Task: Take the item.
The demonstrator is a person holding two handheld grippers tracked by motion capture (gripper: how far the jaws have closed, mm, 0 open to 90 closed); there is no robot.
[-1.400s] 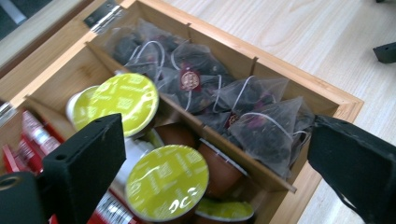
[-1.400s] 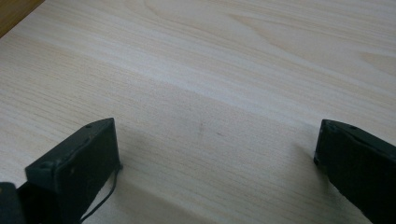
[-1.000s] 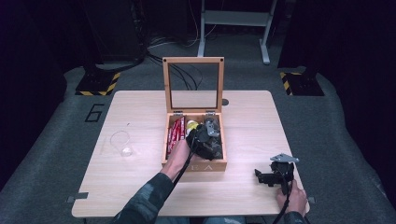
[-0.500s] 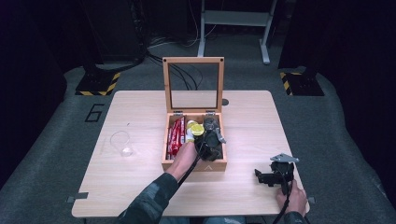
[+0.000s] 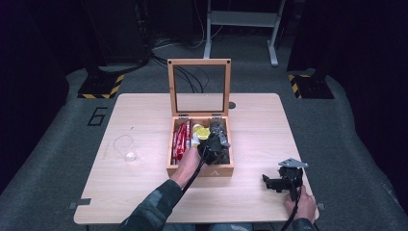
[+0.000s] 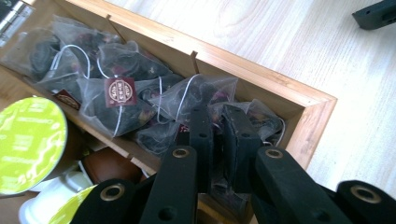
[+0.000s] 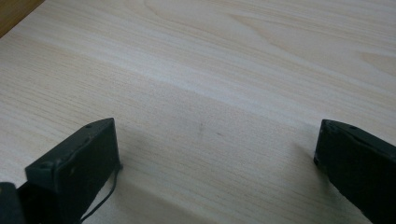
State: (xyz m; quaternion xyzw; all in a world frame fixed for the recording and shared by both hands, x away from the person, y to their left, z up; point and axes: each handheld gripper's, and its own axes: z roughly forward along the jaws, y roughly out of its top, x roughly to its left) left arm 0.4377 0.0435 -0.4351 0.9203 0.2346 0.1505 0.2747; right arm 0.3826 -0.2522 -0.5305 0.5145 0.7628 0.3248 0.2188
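A wooden box [image 5: 199, 169] stands mid-table with its glass lid [image 5: 198, 61] upright. It holds red packets [image 5: 181, 138] on the left, yellow-green capsules [image 5: 199, 131] in the middle and mesh tea bags [image 5: 219, 126] on the right. My left gripper [image 5: 215, 144] reaches down into the tea bag compartment. In the left gripper view its jaws [image 6: 218, 130] stand nearly together, pinching a tea bag [image 6: 261, 119] among the pile [image 6: 116, 93]. My right gripper [image 5: 274, 183] rests on the table at the front right, open [image 7: 215, 154], with bare wood between its jaws.
A small clear plastic piece with a thin loop [image 5: 129, 154] lies on the table's left half. A lime-lidded capsule [image 6: 28, 140] sits beside the tea bag divider. The box's rim [image 6: 280, 88] runs close to the left jaws. Dark floor surrounds the table [image 5: 260, 120].
My left gripper has shifted a little to the right inside the box, over the tea bags. The right gripper has stayed where it was.
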